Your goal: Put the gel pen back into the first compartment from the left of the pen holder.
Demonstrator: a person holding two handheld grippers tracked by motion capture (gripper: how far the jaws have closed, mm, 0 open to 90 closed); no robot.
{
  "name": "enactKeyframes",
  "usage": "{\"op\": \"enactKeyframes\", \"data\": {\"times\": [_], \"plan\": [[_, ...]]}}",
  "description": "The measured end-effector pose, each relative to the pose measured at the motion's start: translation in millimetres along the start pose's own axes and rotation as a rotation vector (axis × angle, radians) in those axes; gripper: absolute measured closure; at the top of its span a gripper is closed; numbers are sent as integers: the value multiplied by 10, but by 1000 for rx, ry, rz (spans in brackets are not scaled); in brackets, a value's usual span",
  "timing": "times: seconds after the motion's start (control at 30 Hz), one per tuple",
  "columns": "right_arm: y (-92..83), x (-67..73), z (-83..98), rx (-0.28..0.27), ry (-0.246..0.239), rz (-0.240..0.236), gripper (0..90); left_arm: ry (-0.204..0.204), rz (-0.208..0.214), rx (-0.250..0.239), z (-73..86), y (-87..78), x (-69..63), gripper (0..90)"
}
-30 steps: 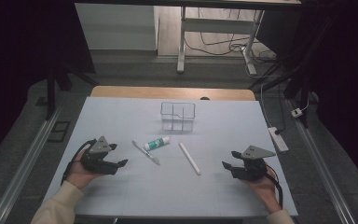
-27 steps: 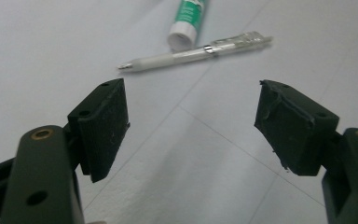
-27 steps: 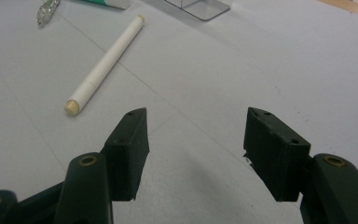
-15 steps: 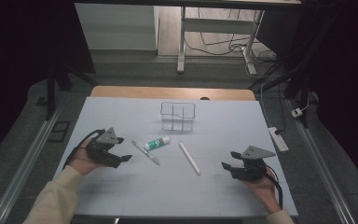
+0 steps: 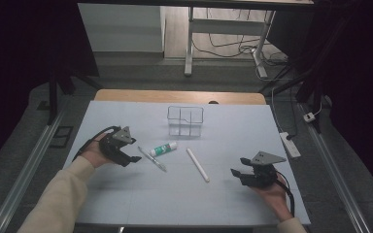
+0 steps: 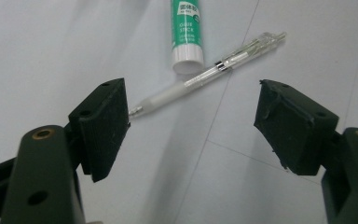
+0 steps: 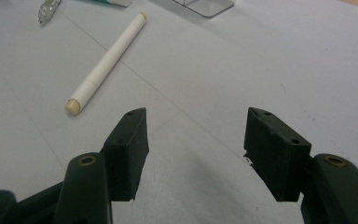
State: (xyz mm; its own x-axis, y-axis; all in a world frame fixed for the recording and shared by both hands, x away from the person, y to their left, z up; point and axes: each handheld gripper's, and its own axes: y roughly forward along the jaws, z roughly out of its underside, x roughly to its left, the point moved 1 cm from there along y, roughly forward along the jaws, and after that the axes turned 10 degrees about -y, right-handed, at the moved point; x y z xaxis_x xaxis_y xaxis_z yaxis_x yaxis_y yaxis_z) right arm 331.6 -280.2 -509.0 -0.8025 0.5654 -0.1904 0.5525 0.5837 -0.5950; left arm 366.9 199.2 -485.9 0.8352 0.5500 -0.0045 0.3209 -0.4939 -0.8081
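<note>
One glue stick (image 6: 186, 29), green label reading "GLUE STICK", lies mid-bench touching one clear pen (image 6: 205, 77). Left claw (image 6: 191, 123) released, over the pen's tip; right claw (image 7: 196, 149) released, empty.

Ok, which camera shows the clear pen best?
The left gripper view: the clear pen lies close ahead of the open left tool, tip to clip visible, beside the glue stick. The high view shows it small; the right gripper view catches just its end.

glue stick (image 5: 163, 149): one
clear pen (image 5: 151, 158): one
white marker (image 5: 197, 165): one
clear divided organizer (image 5: 185, 120): one
</note>
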Motion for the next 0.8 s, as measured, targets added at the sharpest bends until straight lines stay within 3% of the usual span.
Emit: {"op": "enactKeyframes", "data": {"times": [0.37,0.57,0.8], "plan": [[-2,30,31,19,-8,-2,383,104,38,28,-149,68,62,271],[-5,29,33,20,-8,-2,383,130,25,15,-160,79,109,286],[3,35,40,36,-13,2,382,174,27,52,-162,147,143,306]]}}
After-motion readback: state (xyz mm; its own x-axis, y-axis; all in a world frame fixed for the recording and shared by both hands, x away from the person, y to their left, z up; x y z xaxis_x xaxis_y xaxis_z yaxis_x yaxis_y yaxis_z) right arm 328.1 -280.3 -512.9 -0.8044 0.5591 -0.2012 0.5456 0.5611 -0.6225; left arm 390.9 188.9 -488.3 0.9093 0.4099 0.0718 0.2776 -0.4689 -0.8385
